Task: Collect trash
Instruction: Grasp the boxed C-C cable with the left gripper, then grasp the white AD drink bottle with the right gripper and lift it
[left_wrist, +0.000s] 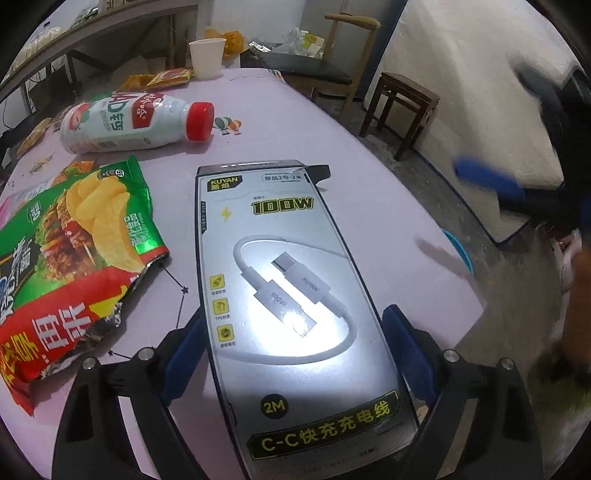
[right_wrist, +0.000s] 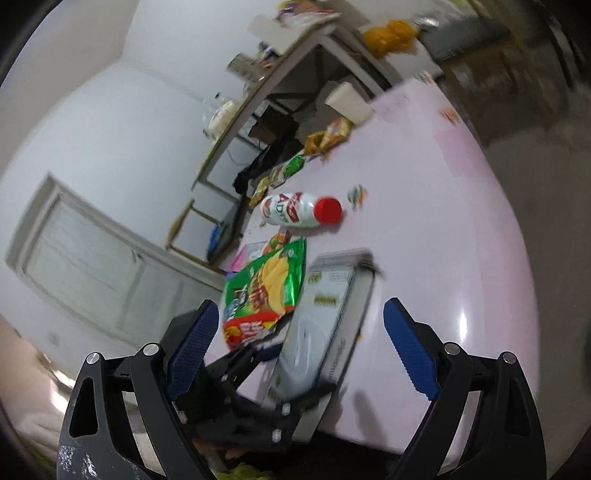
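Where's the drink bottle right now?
In the left wrist view the bottle lies on its side at upper left on the pink table, beyond the chip bag, red cap toward the cable box.

A lived-in room of a home, used for eating and storage. A table under a pale pink printed cloth (left_wrist: 303, 122) carries snack litter: a torn crisp bag (left_wrist: 74, 251), a lying drink bottle with a red cap (left_wrist: 136, 122), a paper cup (left_wrist: 207, 57). Beside it stand a wooden chair with a dark seat (left_wrist: 332, 55) and a small wooden stool (left_wrist: 402, 107). A cluttered shelf-desk (right_wrist: 258, 92) lines a plain white wall, with a panelled door (right_wrist: 85, 254) nearby.
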